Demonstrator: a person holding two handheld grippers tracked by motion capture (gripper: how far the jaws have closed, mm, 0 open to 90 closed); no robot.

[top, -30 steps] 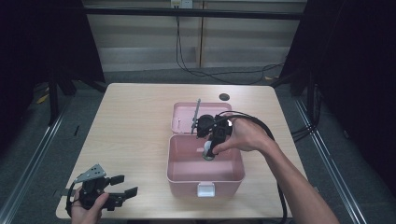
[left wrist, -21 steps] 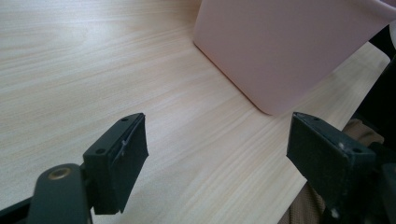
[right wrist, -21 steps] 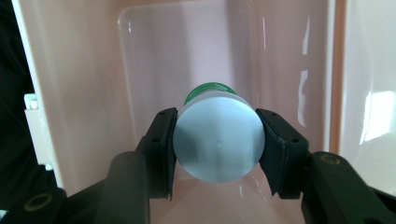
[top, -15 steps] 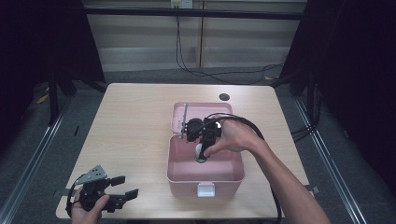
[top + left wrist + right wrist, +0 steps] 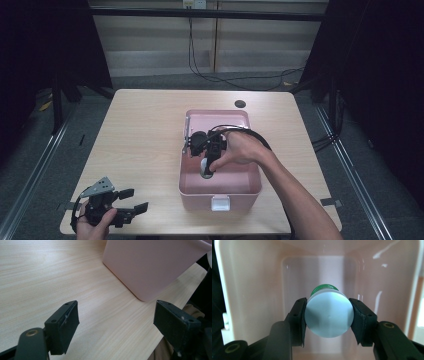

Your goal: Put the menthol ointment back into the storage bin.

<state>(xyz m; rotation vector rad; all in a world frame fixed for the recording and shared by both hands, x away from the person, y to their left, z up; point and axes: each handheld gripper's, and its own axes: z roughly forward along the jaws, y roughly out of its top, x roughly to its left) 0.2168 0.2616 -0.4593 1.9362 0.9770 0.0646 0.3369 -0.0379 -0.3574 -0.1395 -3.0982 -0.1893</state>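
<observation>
Bottle (image 5: 205,168) — a small pale one with a green far end — is held by the right tongs (image 5: 206,167) low inside the pink bin (image 5: 220,194). In the high view, the right hand (image 5: 242,148) has come forward and down compared with a second ago, when it hovered near the bin's back edge beside the lid (image 5: 216,116); the bottle now sits deep in the open compartment. My reading: a placing step, close to release. The left tongs (image 5: 131,208) stay at the table's (image 5: 145,130) near-left corner, well apart from the bin.

Left gripper view: the tongs (image 5: 116,322) stand wide apart, empty, over bare wood, the bin's outer wall (image 5: 152,265) beyond.

Right gripper view: both jaws are clamped on the bottle's (image 5: 329,315) sides, base toward the camera — bin floor (image 5: 297,277) behind. Contact with the floor cannot be told.
</observation>
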